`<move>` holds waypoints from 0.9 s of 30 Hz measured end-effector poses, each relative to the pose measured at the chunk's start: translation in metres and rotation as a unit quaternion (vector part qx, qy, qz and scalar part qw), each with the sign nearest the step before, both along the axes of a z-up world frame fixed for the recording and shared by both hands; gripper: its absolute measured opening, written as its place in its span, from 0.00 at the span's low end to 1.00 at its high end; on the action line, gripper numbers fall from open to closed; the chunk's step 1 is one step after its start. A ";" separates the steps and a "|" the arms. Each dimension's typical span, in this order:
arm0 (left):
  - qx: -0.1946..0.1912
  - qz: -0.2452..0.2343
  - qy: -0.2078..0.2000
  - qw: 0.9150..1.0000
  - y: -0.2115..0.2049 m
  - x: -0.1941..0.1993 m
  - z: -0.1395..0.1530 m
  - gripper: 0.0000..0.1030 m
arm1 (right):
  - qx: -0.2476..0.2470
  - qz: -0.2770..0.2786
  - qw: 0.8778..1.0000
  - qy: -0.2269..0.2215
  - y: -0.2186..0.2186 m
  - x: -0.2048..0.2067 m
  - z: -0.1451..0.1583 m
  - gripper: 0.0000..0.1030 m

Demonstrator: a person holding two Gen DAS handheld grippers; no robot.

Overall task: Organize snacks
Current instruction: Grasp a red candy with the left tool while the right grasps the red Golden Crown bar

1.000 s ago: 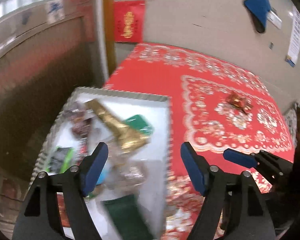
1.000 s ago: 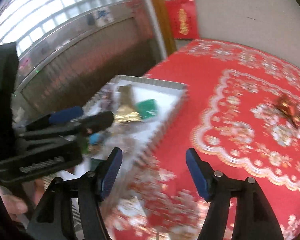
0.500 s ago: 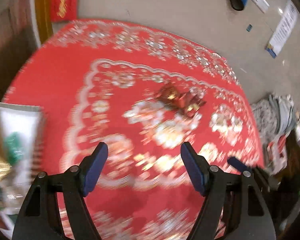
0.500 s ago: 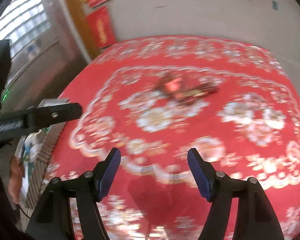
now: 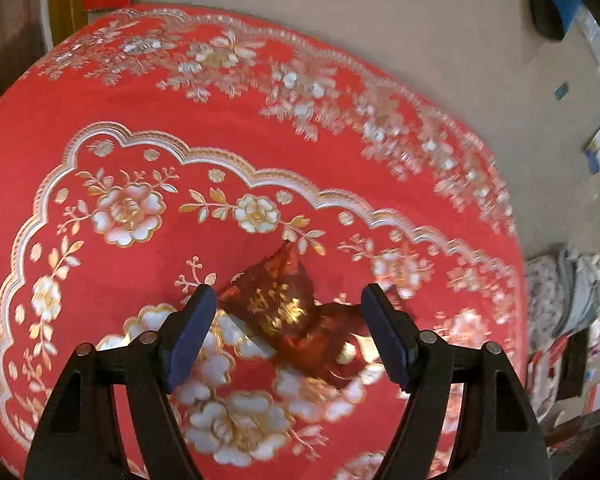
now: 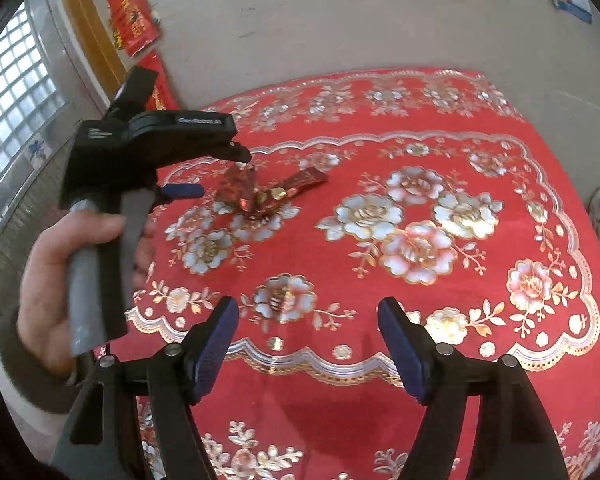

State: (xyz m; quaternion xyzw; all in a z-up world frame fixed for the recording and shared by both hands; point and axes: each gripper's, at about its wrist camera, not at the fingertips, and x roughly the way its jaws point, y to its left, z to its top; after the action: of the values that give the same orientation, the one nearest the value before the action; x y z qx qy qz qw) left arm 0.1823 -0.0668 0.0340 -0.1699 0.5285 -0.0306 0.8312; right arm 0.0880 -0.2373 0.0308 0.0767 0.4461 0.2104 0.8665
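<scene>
A small heap of red-and-gold foil snack packets lies on the red flowered tablecloth. My left gripper stands open over it, one pad on each side, and neither pad presses the foil. In the right wrist view the same heap lies at the middle left, with a flat red packet beside it. A hand holds the left gripper just over it. My right gripper hangs nearer the table's front; its jaws are opening with only the cloth below them.
The tablecloth covers a table that ends at a beige wall. Red paper banners hang beside a wooden frame and a glass-block window. A pile of cloth and clutter lies off the table's right side.
Both views have swung right, away from the white tray of snacks, to the foil packets. The left gripper now straddles them. The right jaws stand slightly wider.
</scene>
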 end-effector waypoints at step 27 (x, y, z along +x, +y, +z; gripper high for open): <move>0.098 -0.115 -0.005 0.989 -0.009 -0.007 -0.013 0.40 | 0.057 -0.086 0.993 0.050 0.027 0.097 -0.022 0.72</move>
State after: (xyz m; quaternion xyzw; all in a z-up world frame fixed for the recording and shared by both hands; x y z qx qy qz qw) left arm 0.1756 -0.0756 0.0213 -0.0259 0.5410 -0.0749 0.8373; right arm 0.1852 -0.2105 0.0092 0.1748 0.4679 0.1559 0.8522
